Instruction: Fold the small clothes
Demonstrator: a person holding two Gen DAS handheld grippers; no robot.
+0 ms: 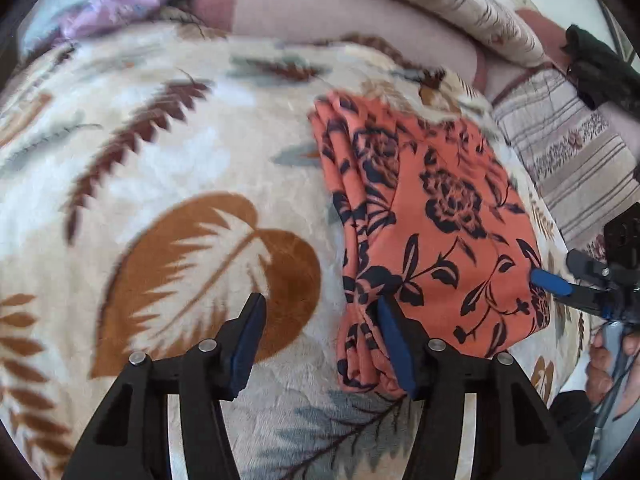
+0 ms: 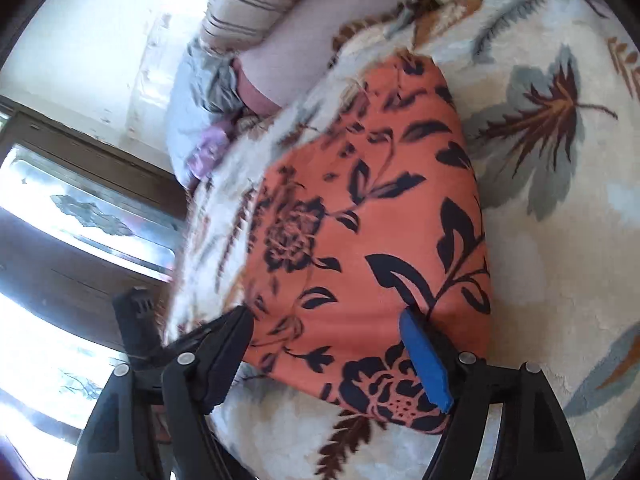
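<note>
An orange garment with a dark floral print [image 1: 432, 216] lies folded in several layers on a cream leaf-patterned blanket [image 1: 168, 168]. My left gripper [image 1: 320, 312] is open at the garment's near left edge; its right finger [image 1: 394, 340] rests on the cloth, its left finger over the blanket. My right gripper [image 2: 326, 320] is open over the garment [image 2: 360, 216], jaws wide apart, holding nothing. In the left wrist view the right gripper's blue pad [image 1: 550, 282] touches the garment's right edge.
Striped pillows [image 1: 568, 152] and a pink sheet [image 1: 320, 12] lie beyond the blanket. A pale blue and purple cloth bundle [image 1: 104, 4] sits at the far left. A dark wooden window frame [image 2: 80, 184] is at the left of the right wrist view.
</note>
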